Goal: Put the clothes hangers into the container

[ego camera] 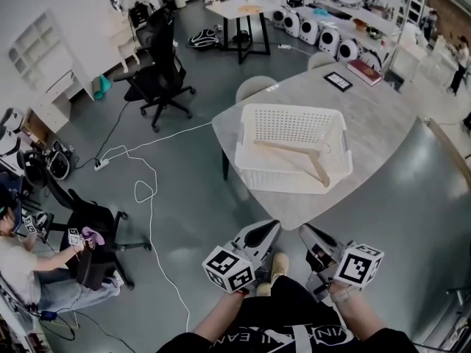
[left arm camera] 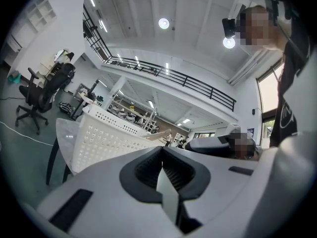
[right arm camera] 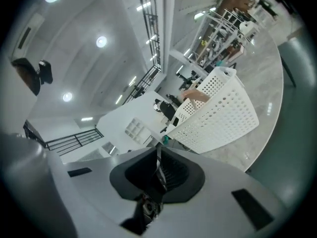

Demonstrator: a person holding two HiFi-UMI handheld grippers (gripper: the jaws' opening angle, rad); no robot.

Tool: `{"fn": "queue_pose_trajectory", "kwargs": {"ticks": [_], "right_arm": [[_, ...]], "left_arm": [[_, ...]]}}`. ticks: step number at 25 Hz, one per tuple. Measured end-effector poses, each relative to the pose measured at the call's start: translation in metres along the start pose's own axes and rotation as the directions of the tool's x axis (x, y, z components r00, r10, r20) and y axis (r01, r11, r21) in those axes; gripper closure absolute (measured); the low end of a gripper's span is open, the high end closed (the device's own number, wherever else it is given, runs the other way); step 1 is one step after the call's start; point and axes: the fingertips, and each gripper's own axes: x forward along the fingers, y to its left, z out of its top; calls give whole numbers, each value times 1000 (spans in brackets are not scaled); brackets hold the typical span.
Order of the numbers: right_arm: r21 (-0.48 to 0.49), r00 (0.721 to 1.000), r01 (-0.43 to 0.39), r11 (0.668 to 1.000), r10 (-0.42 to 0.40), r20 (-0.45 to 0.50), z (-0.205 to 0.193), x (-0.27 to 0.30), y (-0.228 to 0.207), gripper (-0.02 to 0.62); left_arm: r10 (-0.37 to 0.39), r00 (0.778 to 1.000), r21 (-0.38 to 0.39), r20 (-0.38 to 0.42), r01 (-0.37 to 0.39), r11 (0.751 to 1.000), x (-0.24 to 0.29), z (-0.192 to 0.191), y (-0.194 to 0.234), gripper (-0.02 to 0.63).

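Left tongs (ego camera: 266, 228), right tongs (ego camera: 307, 232) shut; basket (ego camera: 294, 179) on grey table (ego camera: 383, 123).

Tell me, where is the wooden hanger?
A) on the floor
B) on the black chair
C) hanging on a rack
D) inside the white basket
D: the wooden clothes hanger lies inside the white perforated basket that stands on the grey table.

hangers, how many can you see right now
1. A wooden hanger lies slanted inside the white basket on the table. No other shows, though the basket's near wall could hide one.
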Motion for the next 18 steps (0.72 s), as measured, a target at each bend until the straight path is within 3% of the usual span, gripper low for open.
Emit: {"fn": "queue_pose_trajectory", "kwargs": {"ticks": [6, 11, 18], "right_arm": [[-192, 999, 32, 981, -28, 23, -12, -3, 12, 548], [-397, 995, 97, 913, -98, 19, -24, -11, 19, 548], [-519, 991, 113, 847, -132, -1, -44, -21, 25, 548]], "left_arm": [[-1, 1000, 8, 6, 1, 1000, -14, -4, -9, 597], [-4, 1000, 7, 17, 4, 1000, -25, -7, -21, 597], [6, 1000, 10, 31, -7, 1000, -43, -14, -30, 597]]}}
